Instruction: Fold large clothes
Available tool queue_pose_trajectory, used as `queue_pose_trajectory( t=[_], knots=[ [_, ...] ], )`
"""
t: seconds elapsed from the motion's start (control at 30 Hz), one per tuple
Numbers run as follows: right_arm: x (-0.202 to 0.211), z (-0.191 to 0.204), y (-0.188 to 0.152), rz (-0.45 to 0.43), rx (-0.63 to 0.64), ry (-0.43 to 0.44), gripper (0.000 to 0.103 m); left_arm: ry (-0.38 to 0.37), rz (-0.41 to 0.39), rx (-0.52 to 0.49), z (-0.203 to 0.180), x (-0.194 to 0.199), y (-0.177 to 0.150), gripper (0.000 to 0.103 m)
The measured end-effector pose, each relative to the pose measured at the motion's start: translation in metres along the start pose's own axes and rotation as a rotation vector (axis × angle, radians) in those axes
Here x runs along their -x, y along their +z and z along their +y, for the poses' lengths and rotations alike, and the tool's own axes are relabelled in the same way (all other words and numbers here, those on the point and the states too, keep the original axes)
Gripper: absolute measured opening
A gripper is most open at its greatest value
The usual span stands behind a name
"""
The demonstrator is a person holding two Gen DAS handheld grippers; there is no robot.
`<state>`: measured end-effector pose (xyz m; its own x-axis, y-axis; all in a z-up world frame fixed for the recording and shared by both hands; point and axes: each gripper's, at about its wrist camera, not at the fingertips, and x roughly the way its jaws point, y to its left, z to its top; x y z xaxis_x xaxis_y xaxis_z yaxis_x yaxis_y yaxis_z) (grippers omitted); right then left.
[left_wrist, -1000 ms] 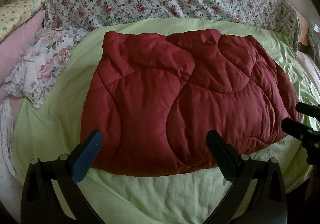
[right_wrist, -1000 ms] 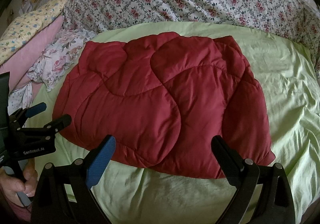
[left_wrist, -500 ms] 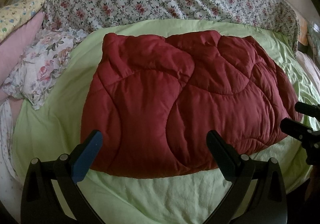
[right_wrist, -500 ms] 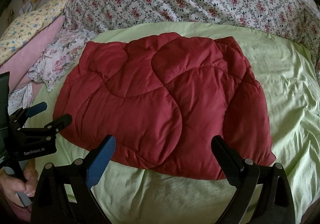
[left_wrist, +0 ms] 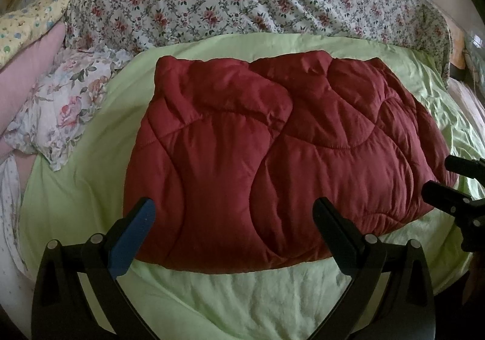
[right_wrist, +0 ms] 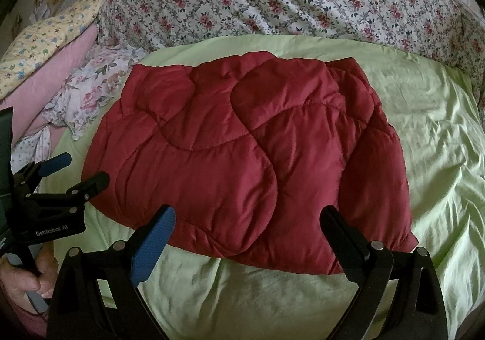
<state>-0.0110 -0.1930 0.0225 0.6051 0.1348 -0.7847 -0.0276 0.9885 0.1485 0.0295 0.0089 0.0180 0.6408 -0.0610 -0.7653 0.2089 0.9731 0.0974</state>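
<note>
From the left wrist cam, the left gripper (left_wrist: 232, 215) hung spread wide & empty over the near edge of the dark red quilted padded garment (left_wrist: 279, 158), folded flat on the pale green bedsheet (left_wrist: 242, 303). Right wrist cam: right gripper (right_wrist: 247, 221) likewise gaped, holding nothing, w/ the garment centred on the bed. Risk, imo: puffy layers could spring open if only the top layer's pinched.
</note>
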Motion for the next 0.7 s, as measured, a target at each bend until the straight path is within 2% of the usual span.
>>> queue_pose_trajectory(
  t=[0.7],
  knots=[
    [0.003,-0.011,0.007,-0.021,-0.008,-0.003,0.097,-0.018,0.001,0.037,0.009,0.002,0.009,0.103]
  ],
)
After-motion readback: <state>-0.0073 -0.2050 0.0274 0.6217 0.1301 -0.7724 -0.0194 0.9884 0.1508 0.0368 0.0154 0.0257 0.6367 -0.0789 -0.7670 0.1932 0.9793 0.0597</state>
